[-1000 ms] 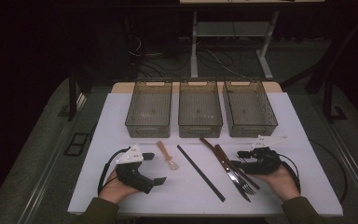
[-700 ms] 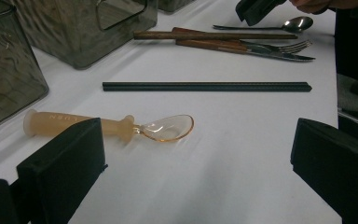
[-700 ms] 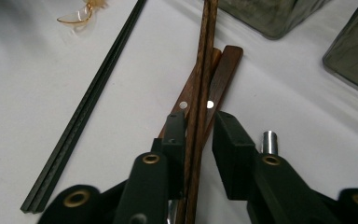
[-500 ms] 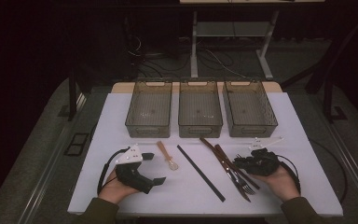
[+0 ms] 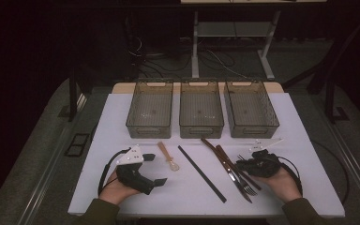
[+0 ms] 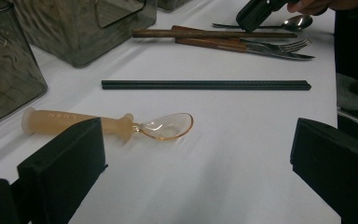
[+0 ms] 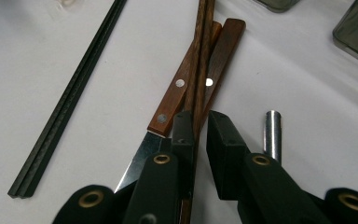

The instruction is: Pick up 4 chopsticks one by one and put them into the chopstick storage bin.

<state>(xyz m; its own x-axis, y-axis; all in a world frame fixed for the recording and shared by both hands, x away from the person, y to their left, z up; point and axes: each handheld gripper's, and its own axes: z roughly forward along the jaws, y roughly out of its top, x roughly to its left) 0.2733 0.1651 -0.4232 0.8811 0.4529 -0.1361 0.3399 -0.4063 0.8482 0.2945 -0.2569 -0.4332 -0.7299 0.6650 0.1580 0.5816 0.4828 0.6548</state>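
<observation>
Pick-up step in hand: right tongs [image 7: 199, 128] straddle the brown chopsticks [image 7: 199, 60] lying on the cutlery, not yet clenched; left tongs [image 6: 196, 163] rest released; next, closing and lifting.

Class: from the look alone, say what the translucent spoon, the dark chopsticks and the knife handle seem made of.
Spoon: likely plastic, amber and translucent, with a glossy bowl and a frosted handle bearing moulded letters.
Dark chopsticks: matte black with a fine texture, perhaps plastic or composite; the look leaves it open.
Knife handle: brown grained wood with metal rivets, joined to a shiny steel-like blade.
</observation>
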